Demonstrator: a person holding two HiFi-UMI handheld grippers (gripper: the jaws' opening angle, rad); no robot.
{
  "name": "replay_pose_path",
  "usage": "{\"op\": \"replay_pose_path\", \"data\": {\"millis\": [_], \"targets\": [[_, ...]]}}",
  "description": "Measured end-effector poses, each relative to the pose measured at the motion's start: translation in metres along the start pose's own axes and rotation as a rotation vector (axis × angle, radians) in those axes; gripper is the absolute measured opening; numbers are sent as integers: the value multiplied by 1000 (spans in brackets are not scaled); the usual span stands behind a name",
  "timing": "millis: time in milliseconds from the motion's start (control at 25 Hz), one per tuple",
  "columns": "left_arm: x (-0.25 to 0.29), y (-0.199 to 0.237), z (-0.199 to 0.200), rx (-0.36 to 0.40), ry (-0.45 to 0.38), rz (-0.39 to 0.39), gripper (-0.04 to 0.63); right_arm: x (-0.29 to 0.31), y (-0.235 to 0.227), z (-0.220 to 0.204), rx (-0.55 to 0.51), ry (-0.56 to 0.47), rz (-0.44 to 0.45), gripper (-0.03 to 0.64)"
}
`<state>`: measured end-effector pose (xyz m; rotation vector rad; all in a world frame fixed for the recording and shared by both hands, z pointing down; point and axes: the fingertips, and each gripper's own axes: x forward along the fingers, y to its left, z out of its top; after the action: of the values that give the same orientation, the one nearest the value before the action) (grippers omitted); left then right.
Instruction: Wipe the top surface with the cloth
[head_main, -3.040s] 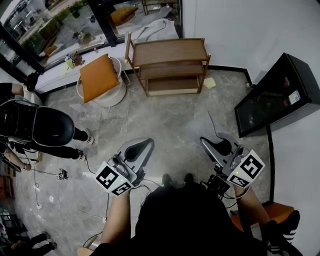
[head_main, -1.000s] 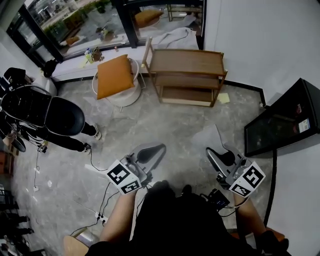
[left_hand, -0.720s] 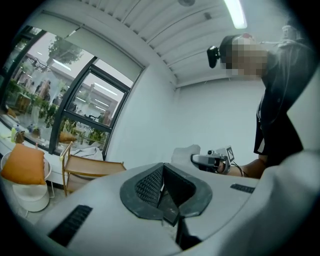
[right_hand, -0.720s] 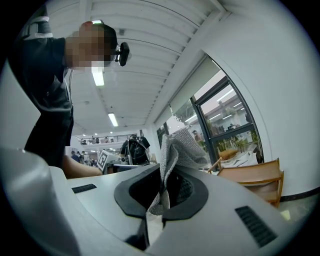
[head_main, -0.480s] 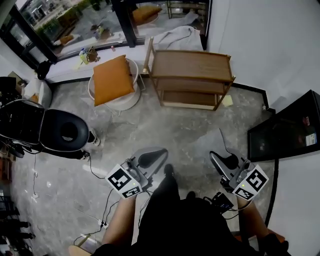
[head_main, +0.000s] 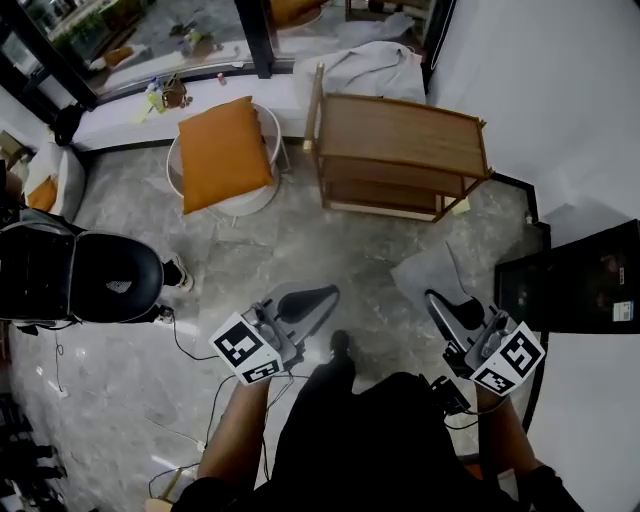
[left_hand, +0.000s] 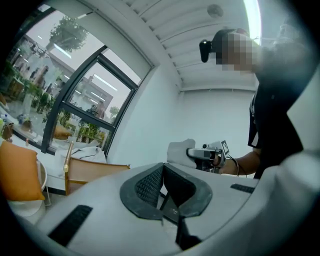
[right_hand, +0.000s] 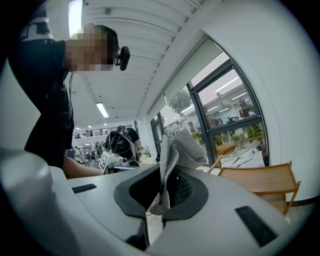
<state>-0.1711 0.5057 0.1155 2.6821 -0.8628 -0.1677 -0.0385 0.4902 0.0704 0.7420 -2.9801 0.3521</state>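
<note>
The person is wearing a black top (head_main: 370, 440) and black shoes (head_main: 340, 345). The light grey, dark-padded left gripper (head_main: 318, 294) and its twin, the right gripper (head_main: 440, 303), are each carrying a white cube with black square markers (head_main: 245, 350). Thin black cables (head_main: 462, 418) are trailing from the right one.

Wooden shelf (head_main: 400, 135): approach open across the grey floor (head_main: 340, 250) before it; cushioned stool (head_main: 222, 152) flanks its left, black cabinet (head_main: 590, 280) stands off its right.
</note>
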Motion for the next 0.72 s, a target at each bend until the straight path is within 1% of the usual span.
{"op": "replay_pose_path", "data": {"millis": [200, 400, 560, 720], "targets": [[3, 35, 2, -41, -24, -10, 11, 31, -16, 0, -3, 53, -10, 29], [7, 64, 3, -60, -26, -1, 11, 53, -35, 7, -9, 47, -15, 29], [23, 85, 13, -48, -29, -7, 11, 62, -59, 13, -7, 26, -21, 29], [54, 107, 27, -24, -17, 2, 11, 68, -91, 23, -8, 5, -15, 30]]}}
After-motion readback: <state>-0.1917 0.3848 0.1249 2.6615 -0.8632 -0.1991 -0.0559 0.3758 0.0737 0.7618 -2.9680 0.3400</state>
